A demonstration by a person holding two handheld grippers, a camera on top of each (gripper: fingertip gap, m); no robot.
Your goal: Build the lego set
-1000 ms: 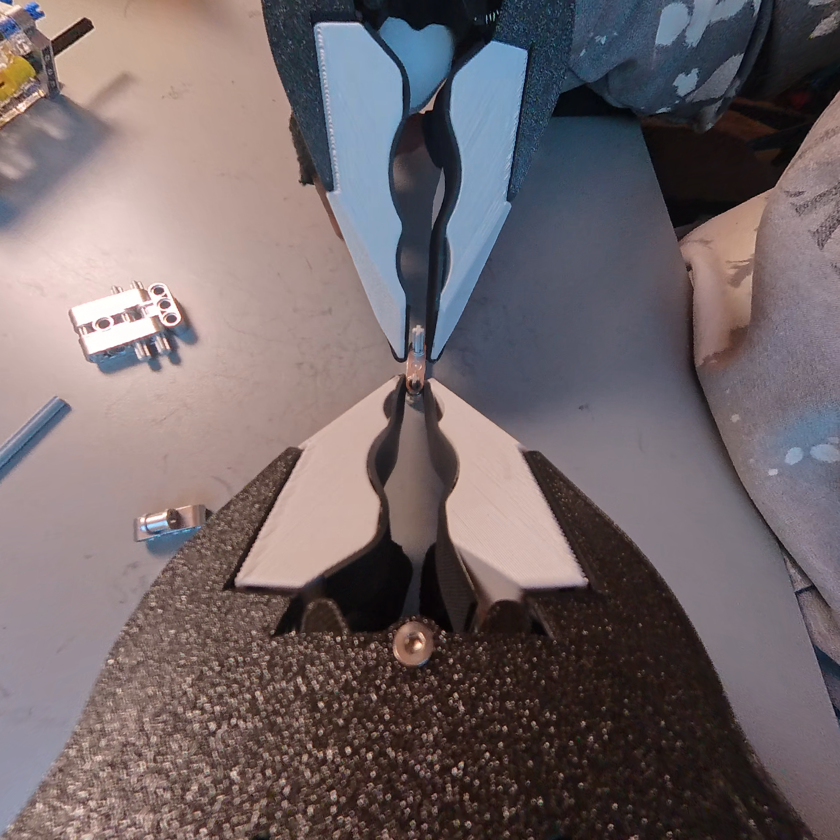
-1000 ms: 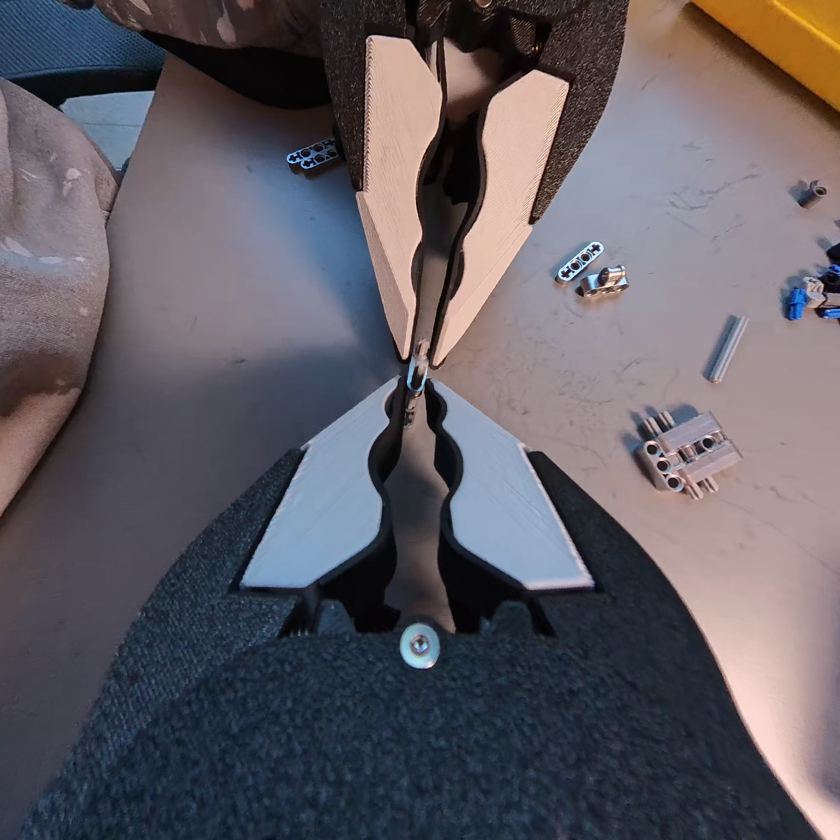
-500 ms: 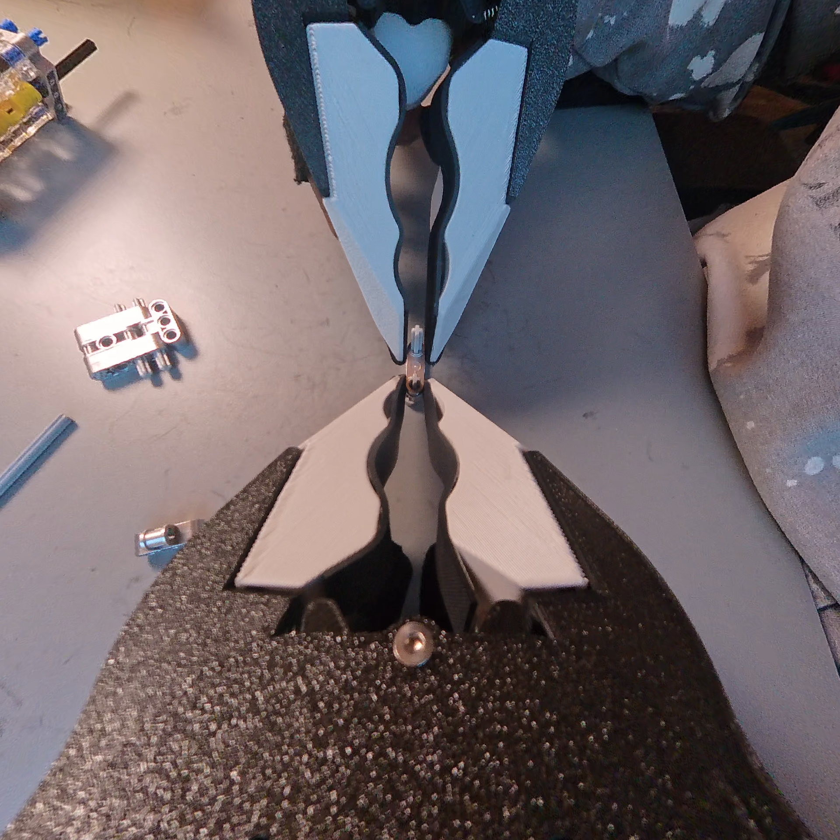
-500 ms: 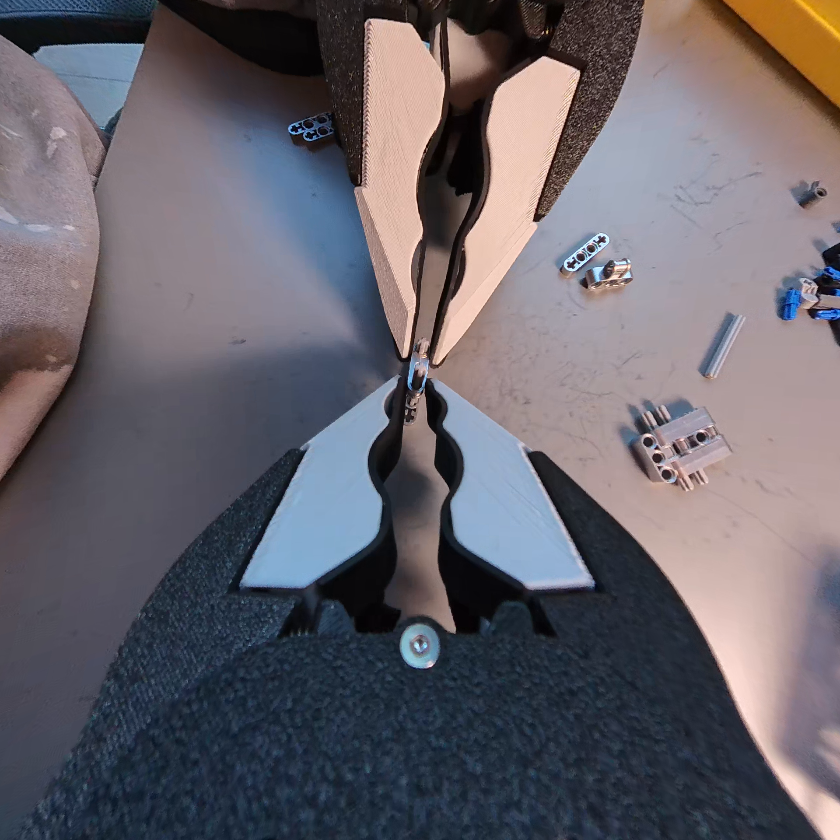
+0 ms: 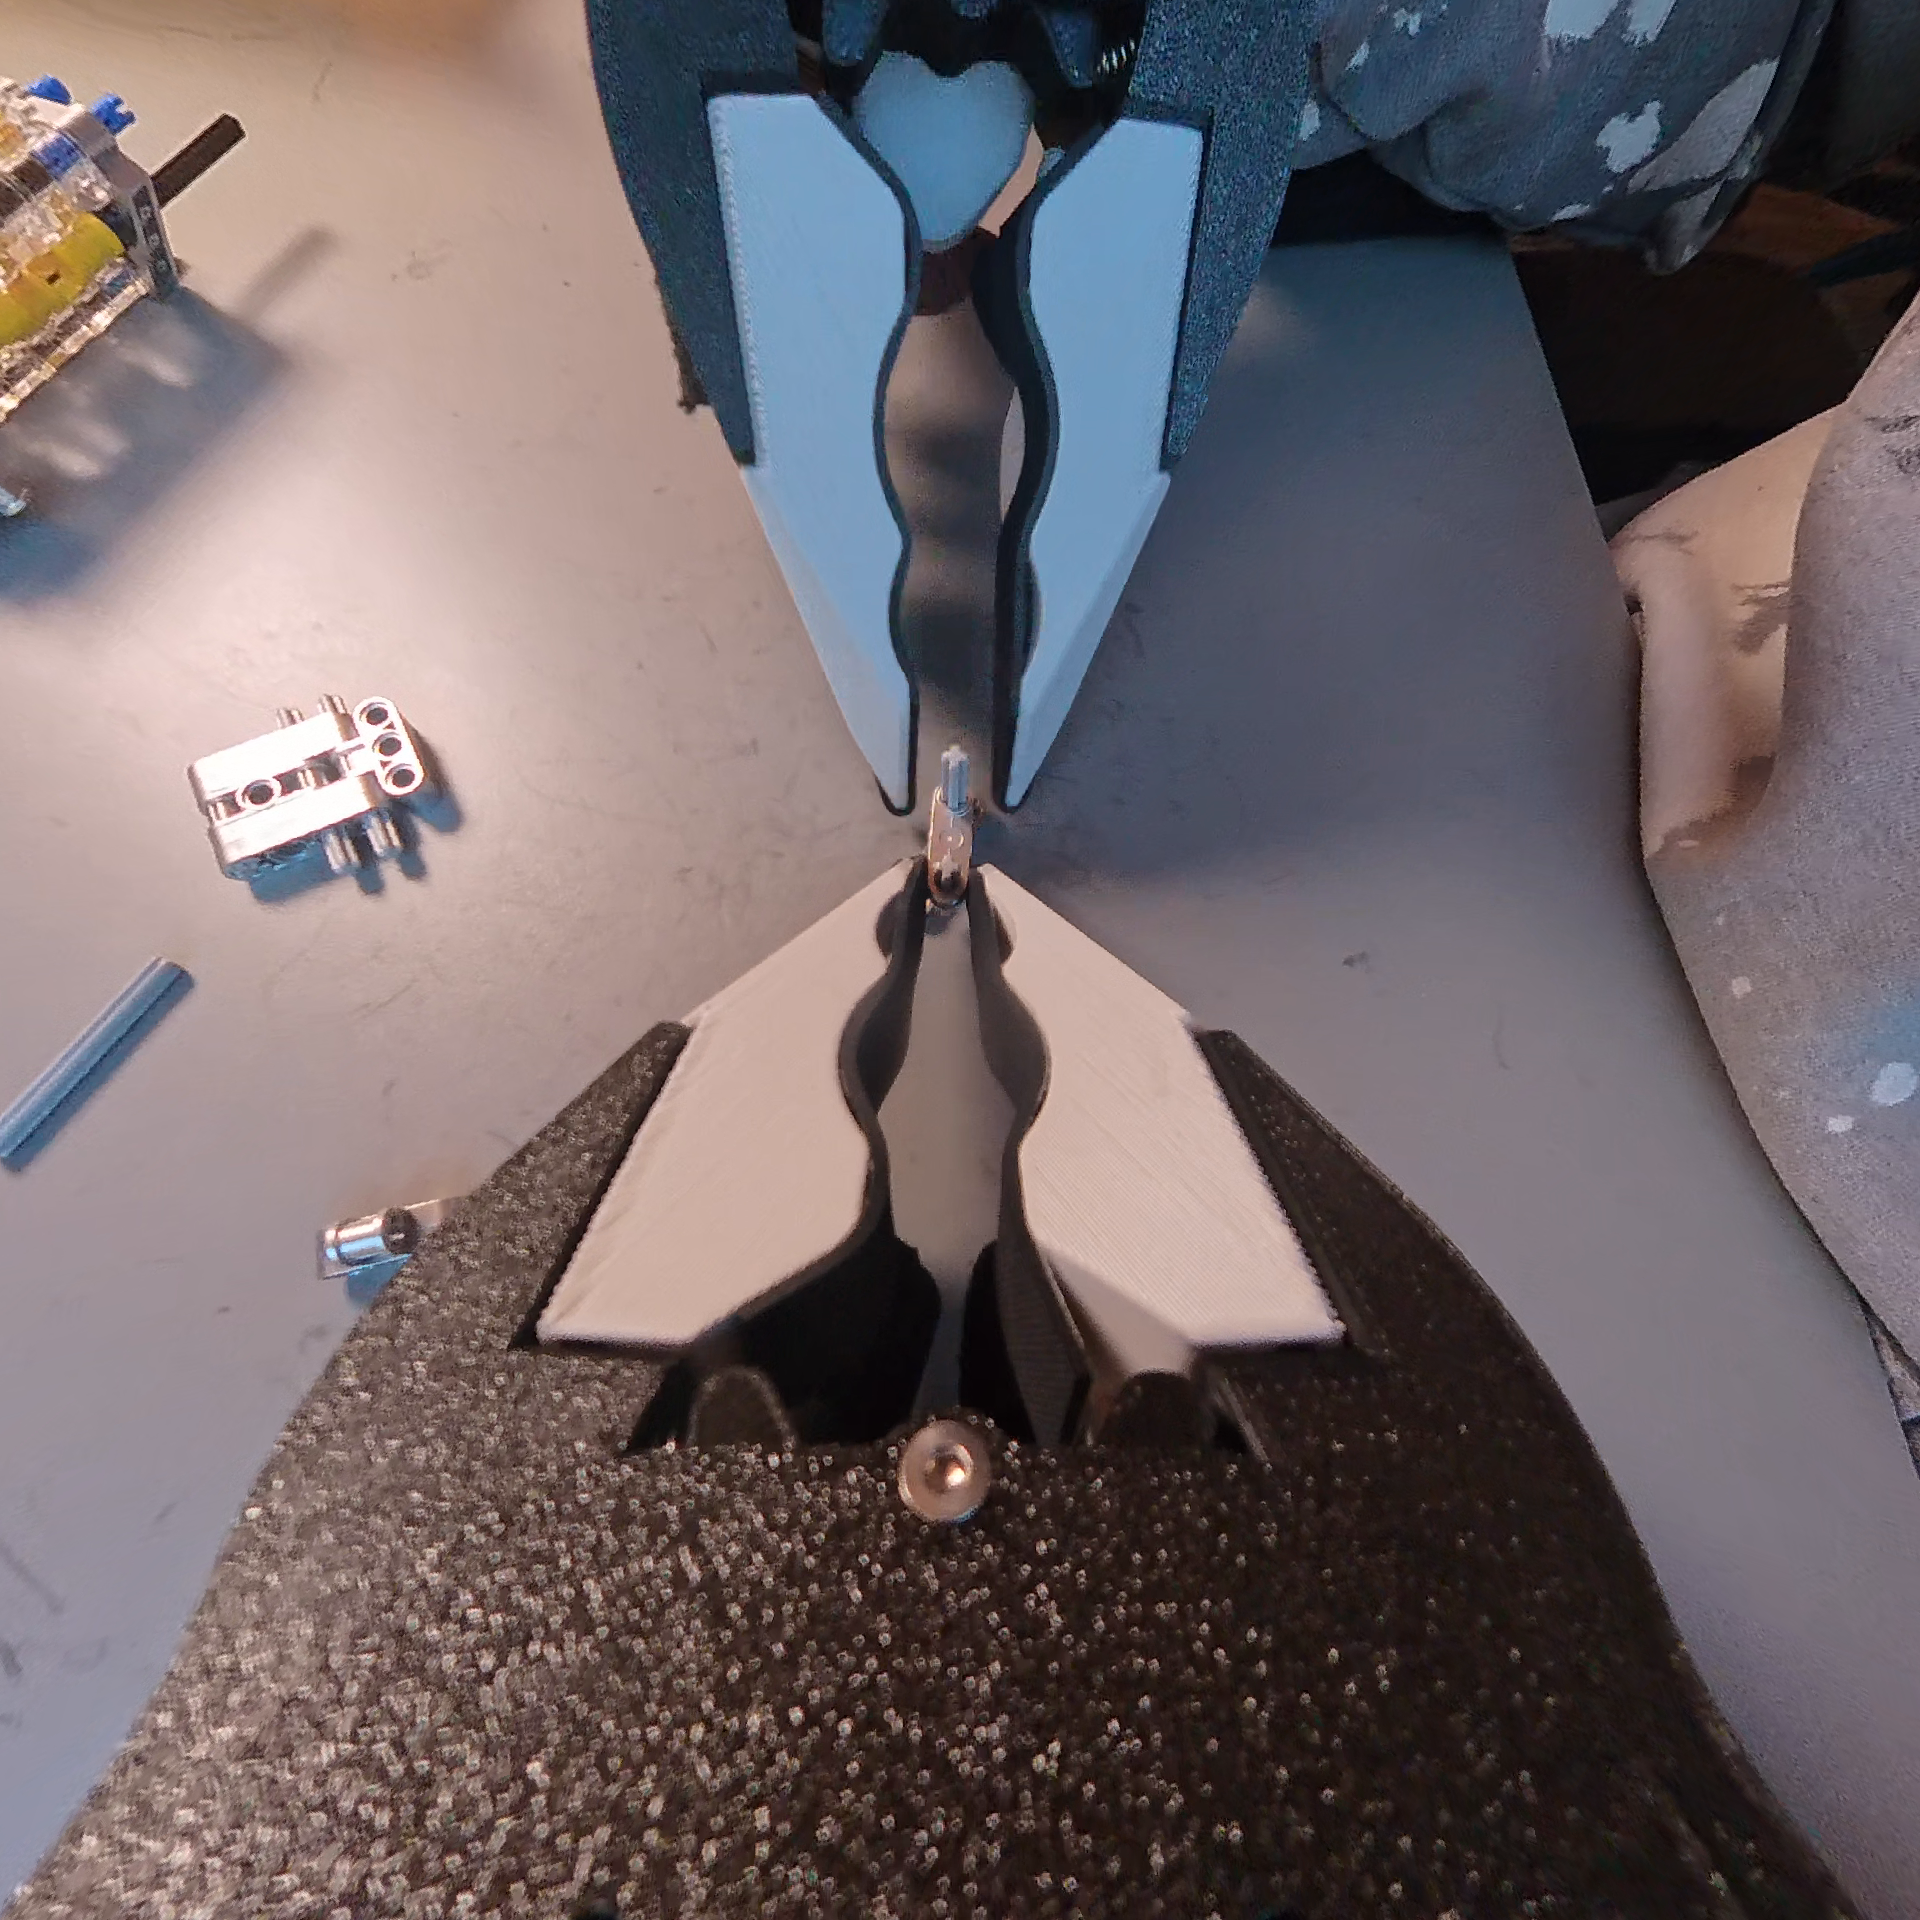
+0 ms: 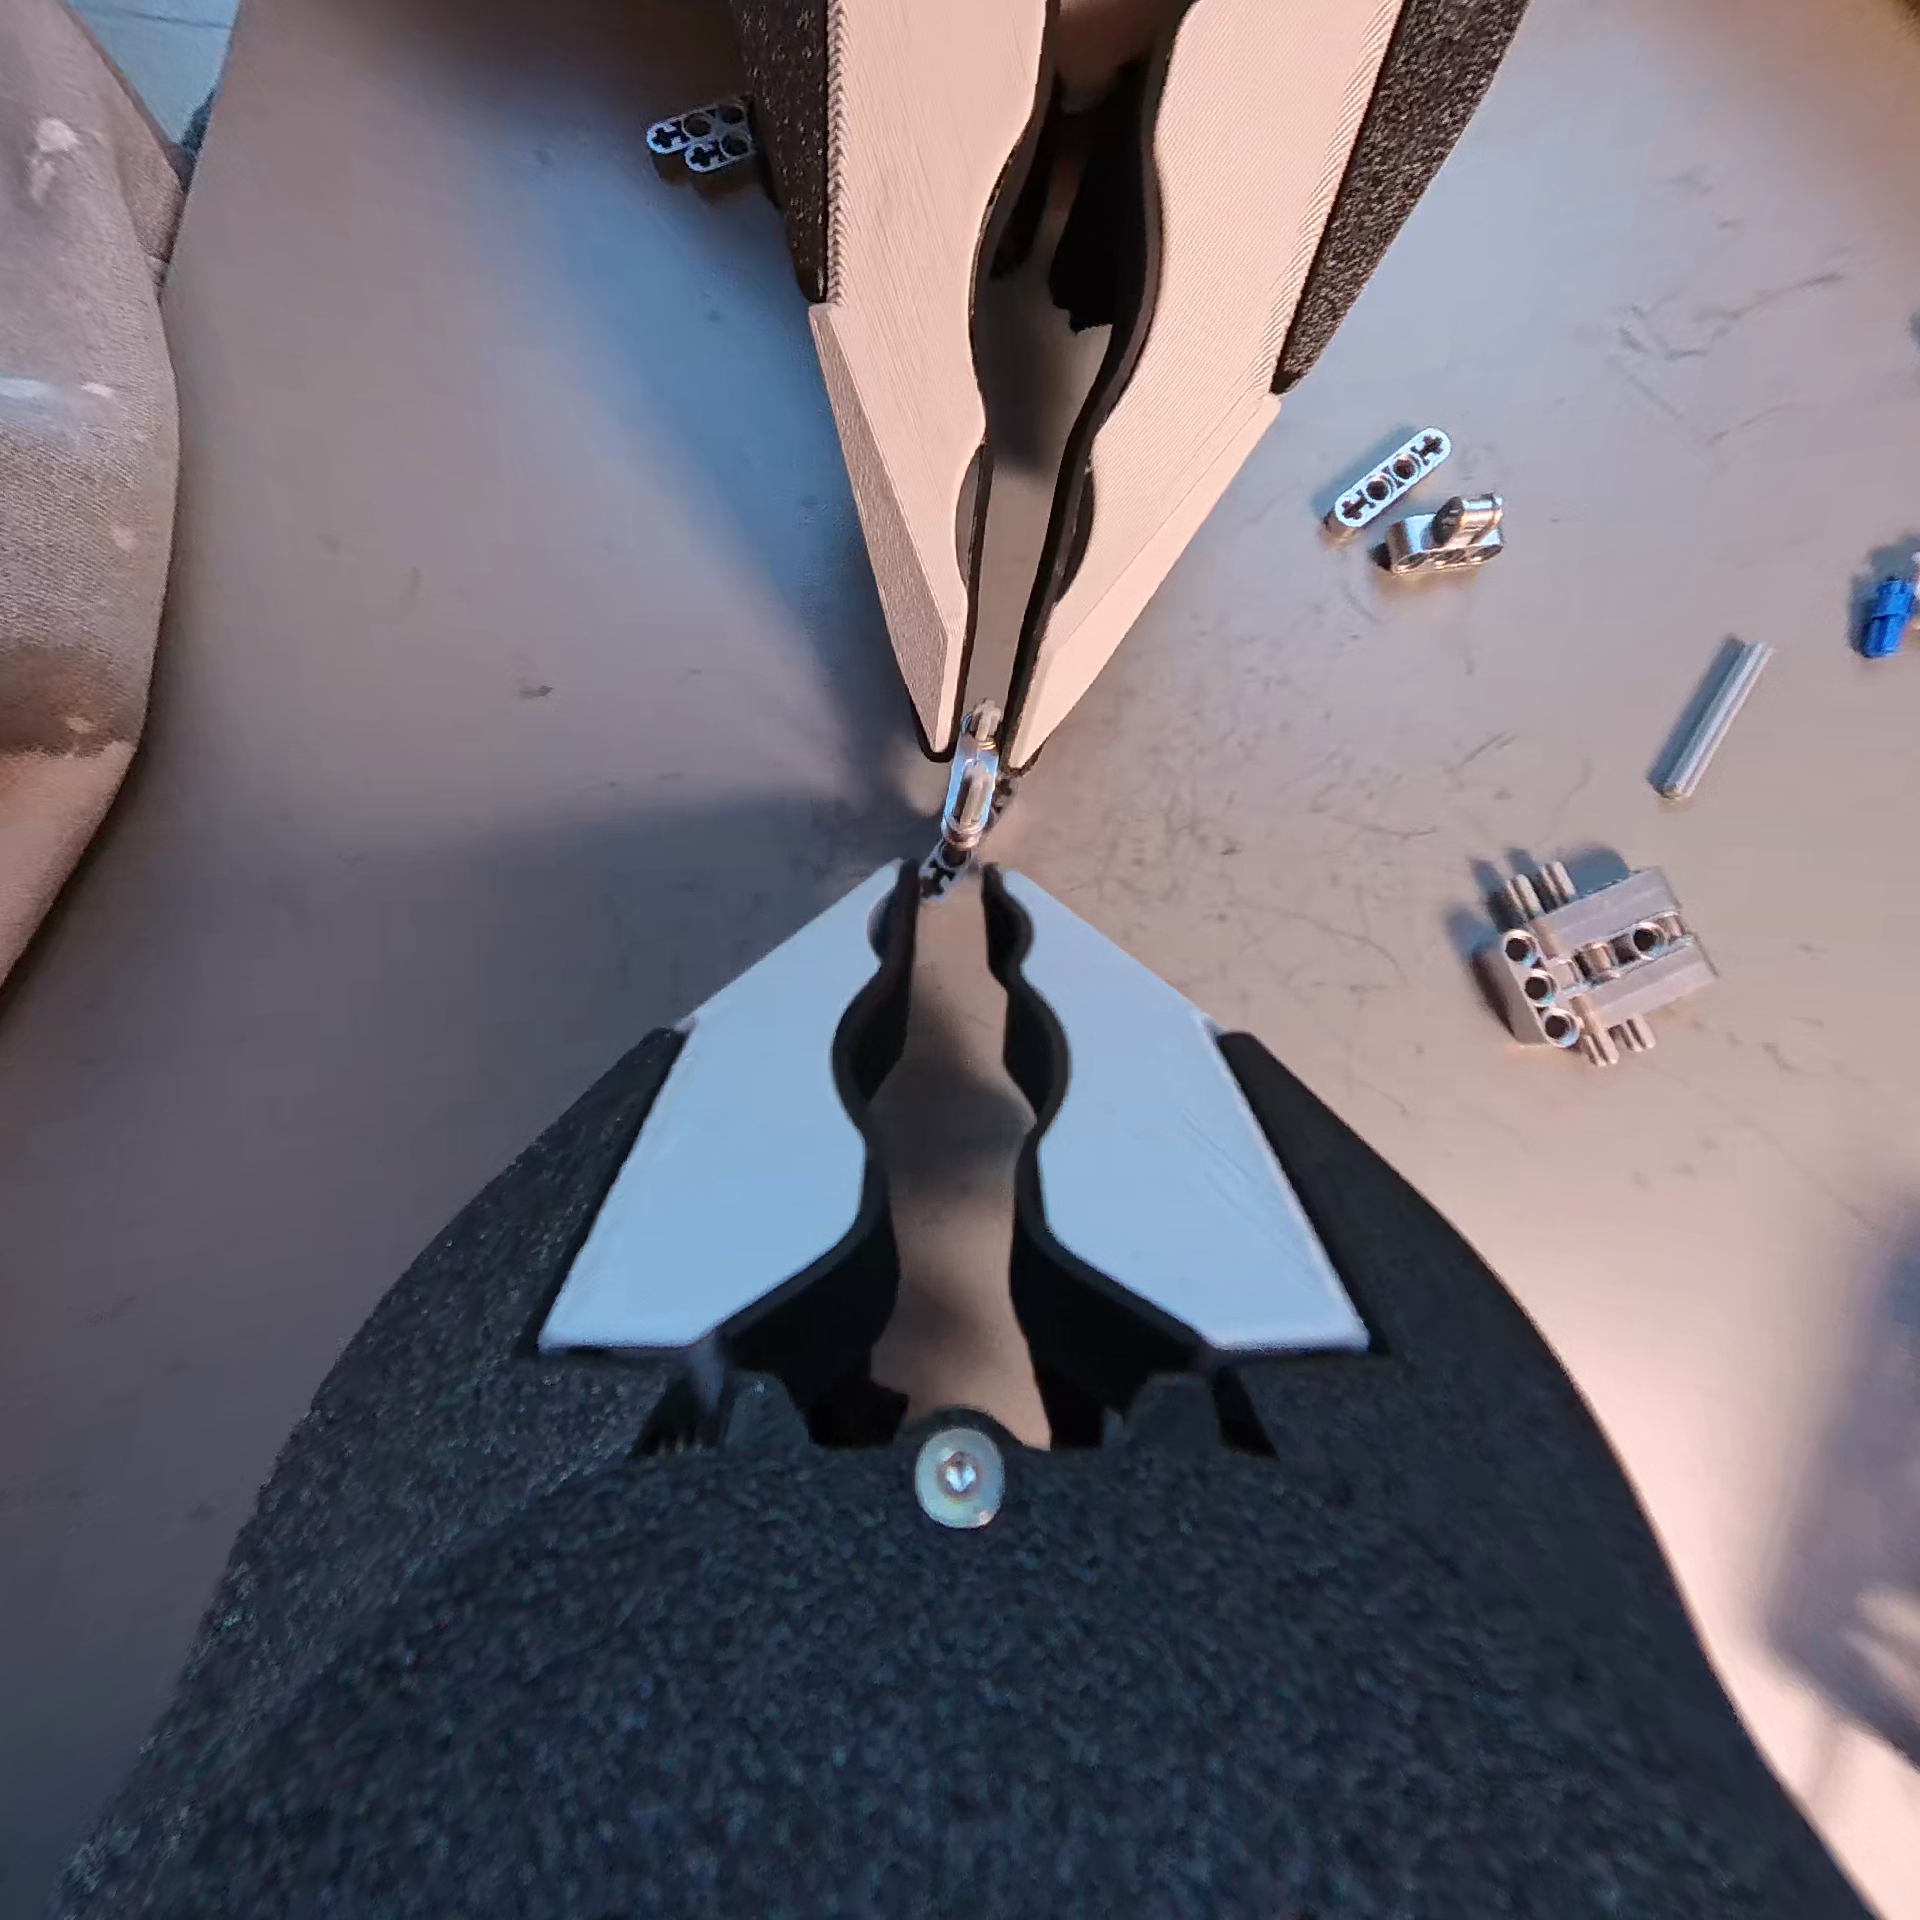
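My left gripper (image 5: 948,873) is shut on the near end of a small grey connector piece (image 5: 951,831) and holds it above the grey table (image 5: 1299,727). My right gripper (image 5: 951,805) faces it tip to tip. Its fingers stand slightly apart on either side of the piece's peg, with a thin gap on each side. In the right wrist view, my right gripper (image 6: 951,873) is narrowly open around the piece's dark end, and the left gripper (image 6: 977,748) grips the connector piece (image 6: 971,790) from the far side.
On the table lie a grey block assembly (image 5: 312,790), a thin axle rod (image 5: 94,1055), a small connector (image 5: 369,1242) and a part-built yellow and clear model (image 5: 62,239). The right wrist view shows a flat beam (image 6: 1387,483), a blue pin (image 6: 1886,618) and a dark beam (image 6: 707,135). A person's clothing (image 5: 1818,935) borders the table edge. The grippers are tip to tip, or close to it. The thin axle rod (image 5: 94,1055) is about 15 cm from both grippers' fingertips. My right wrist view (image 6: 1706,714) looks at it from another angle.
My right gripper's fingers have parted slightly from the piece. In the right wrist view the two grippers have drawn a little apart, showing more of the piece. My left gripper still holds it.
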